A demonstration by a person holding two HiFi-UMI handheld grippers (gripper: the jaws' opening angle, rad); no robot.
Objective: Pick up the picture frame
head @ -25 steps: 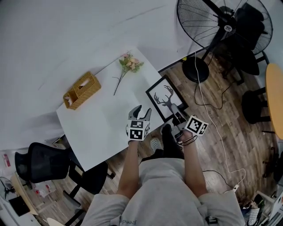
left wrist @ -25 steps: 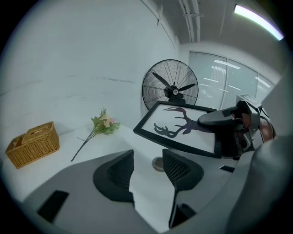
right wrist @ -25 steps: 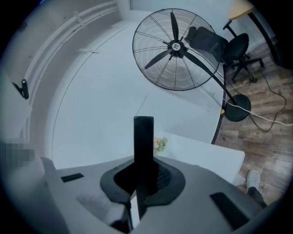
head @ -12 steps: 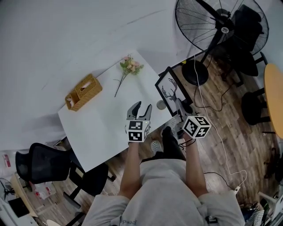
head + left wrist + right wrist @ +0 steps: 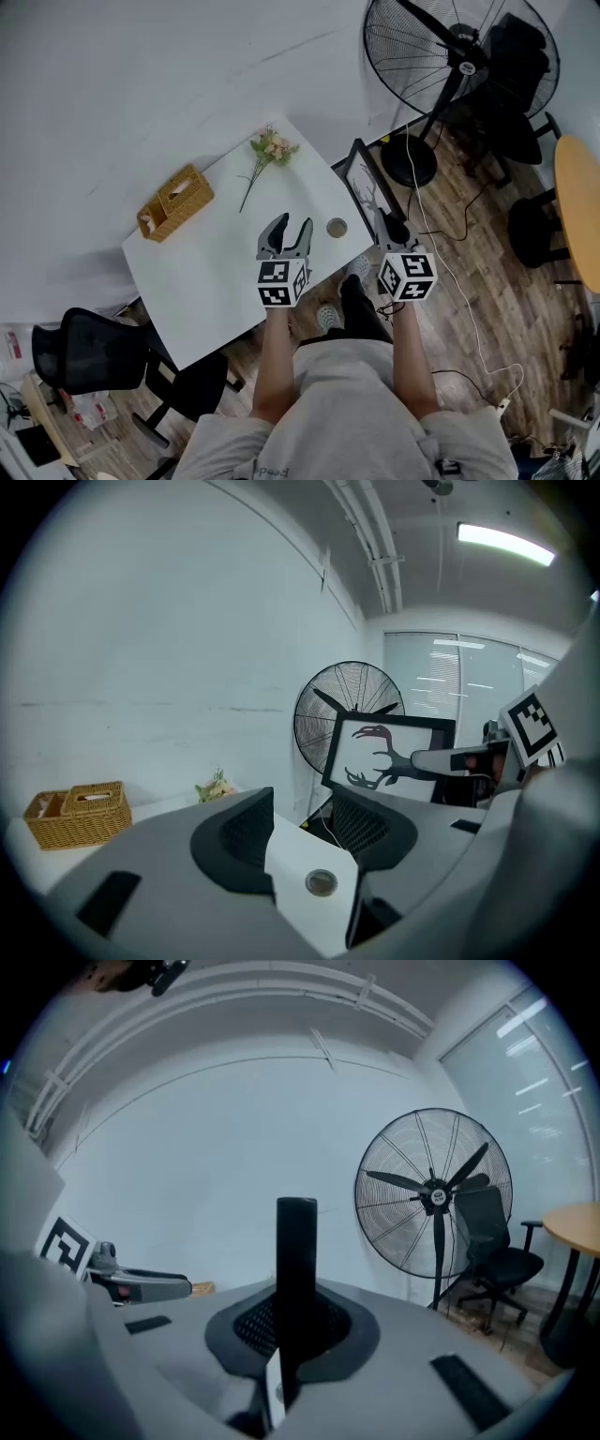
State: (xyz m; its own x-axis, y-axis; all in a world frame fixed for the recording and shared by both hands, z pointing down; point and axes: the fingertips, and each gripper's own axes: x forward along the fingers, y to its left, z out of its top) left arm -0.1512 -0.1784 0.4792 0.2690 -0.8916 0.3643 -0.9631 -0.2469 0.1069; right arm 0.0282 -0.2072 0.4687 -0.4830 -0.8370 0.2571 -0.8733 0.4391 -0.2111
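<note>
The right gripper's (image 5: 385,226) jaws are pinched on the black-rimmed picture frame with a white deer-antler print (image 5: 368,192), held up on edge just beside the right edge of the white rectangular table (image 5: 206,272). The left gripper (image 5: 291,230) hovers over the surface near that edge, jaws spread and empty. A small round grey disc (image 5: 337,227) lies on the surface between the two grippers.
</note>
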